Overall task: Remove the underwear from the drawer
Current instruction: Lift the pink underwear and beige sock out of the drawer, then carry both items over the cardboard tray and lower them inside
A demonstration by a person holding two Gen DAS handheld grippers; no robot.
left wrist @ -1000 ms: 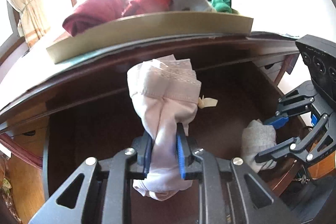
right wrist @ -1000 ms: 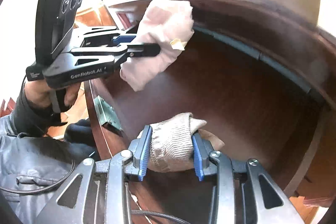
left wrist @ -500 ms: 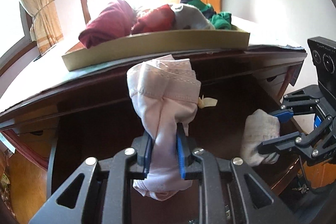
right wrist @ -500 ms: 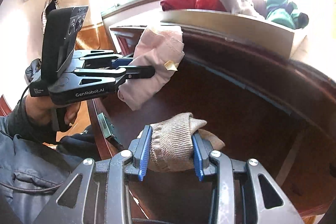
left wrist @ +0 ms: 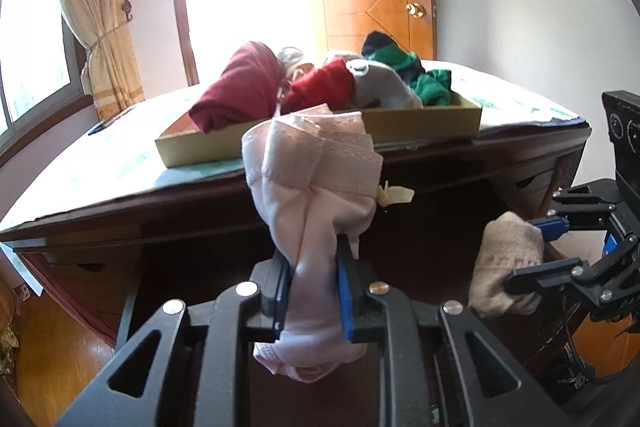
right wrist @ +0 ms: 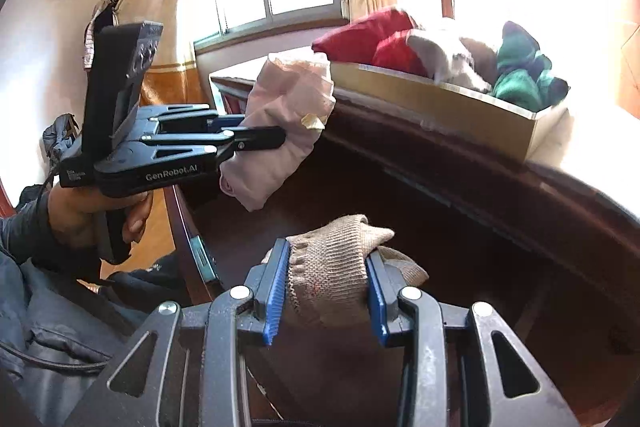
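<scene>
Beyond a sunlit window, a cardboard tray [left wrist: 420,125] of folded clothes sits on the surface above the open drawer [right wrist: 460,247], where the left tool [left wrist: 312,291] clamps pink underwear [left wrist: 316,183] and the right tool [right wrist: 326,291] clamps a beige knit piece [right wrist: 332,267].

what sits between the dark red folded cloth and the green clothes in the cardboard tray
In the left wrist view, a brighter red garment and a grey-white one lie between the dark red cloth and the green clothes.

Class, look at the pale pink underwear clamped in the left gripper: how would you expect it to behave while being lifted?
Probably floppy: the pink underwear bunches above the left gripper and sags below it. Likely light, since a narrow pinch holds it. It seems unlikely to slip, being squeezed thin.
</scene>
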